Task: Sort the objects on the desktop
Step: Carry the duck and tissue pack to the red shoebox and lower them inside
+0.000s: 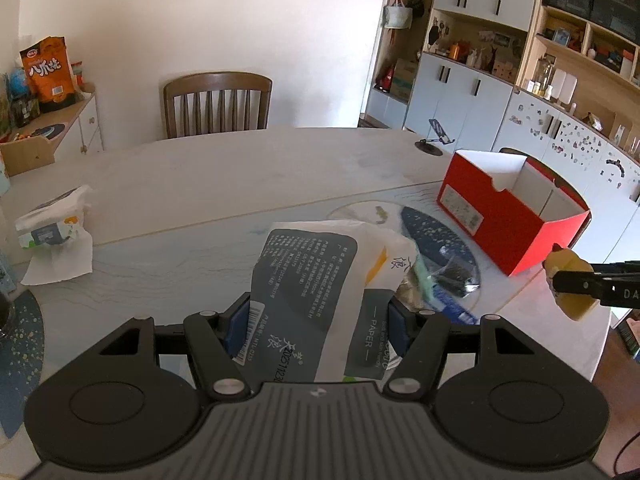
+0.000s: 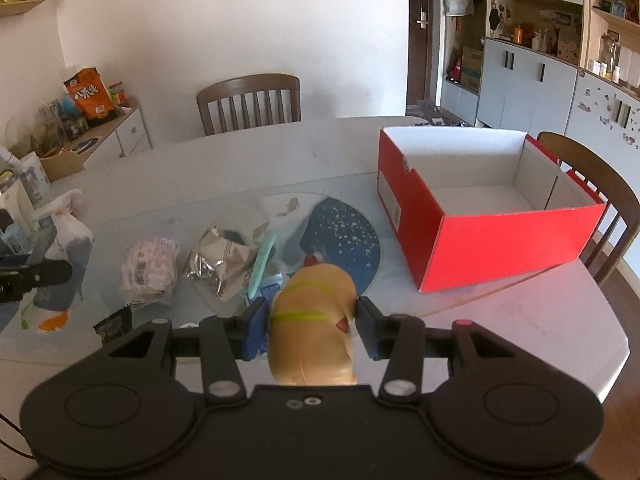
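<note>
Left gripper is clamped on a soft grey-and-white plastic pack of paper tissues, blue pads squeezing it from both sides. I've got the pack held up off the table, long axis running straight away from the camera, printed grey label facing up and the far end drooping a bit toward the placemat.

My right gripper is closed around a tan rubbery toy with yellow-green stripes. It sits lengthwise between the fingers, long axis pointing forward toward the middle of the table, a small red tip at its far end. From the left wrist view the same toy pokes out on both sides of the black fingers at the right edge, just beside the box's near corner.

That red cardboard box with white inside stands open on the right half of the white oval table, and from what I can see of its floor there's nothing in it.

Loose stuff on the glass mat: a crumpled silver foil wrapper, a pinkish wrapped tissue packet just left of it, and a mint-green stick-shaped thing leaning against the foil. Another opened white tissue pack sits well apart at the left.
</note>
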`<state>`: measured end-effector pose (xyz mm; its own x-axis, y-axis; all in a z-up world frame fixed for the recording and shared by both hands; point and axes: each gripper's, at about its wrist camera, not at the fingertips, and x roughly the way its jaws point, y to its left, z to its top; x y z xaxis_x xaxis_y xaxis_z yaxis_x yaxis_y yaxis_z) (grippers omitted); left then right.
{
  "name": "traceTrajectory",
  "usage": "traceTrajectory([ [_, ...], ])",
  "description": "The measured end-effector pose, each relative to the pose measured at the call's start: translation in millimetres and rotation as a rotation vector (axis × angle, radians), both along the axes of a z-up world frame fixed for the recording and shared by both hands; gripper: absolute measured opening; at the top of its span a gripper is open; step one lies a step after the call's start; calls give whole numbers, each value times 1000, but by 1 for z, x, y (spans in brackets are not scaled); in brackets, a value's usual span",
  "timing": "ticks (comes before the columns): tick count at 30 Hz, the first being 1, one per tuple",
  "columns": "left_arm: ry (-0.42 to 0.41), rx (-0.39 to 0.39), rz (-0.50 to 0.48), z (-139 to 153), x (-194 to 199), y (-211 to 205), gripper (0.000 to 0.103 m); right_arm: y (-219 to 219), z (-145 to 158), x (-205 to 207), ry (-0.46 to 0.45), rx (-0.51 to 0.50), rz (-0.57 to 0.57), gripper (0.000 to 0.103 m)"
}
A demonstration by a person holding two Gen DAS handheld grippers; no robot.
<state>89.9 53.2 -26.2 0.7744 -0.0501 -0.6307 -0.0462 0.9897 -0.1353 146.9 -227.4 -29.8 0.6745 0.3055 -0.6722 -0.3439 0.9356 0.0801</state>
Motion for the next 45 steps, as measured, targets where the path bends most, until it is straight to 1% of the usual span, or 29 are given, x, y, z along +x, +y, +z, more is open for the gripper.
traceTrajectory([
  [5,-11,4,6,17,7,-18,66,-8,17,10,-11,21,9,46],
  [12,-51,-5,-12,42,24,-43,66,-25,36,36,-27,43,8,46],
  [21,-86,-23,-50,60,64,-84,66,-44,45,73,-47,53,19,46],
  [28,-75,-30,-62,63,95,-114,66,-60,47,98,-47,57,44,46],
  [34,-67,-24,-73,63,120,-145,66,-83,50,121,-50,56,58,46],
  [45,-44,1,-139,55,175,-209,66,-121,43,166,-49,23,73,46],
])
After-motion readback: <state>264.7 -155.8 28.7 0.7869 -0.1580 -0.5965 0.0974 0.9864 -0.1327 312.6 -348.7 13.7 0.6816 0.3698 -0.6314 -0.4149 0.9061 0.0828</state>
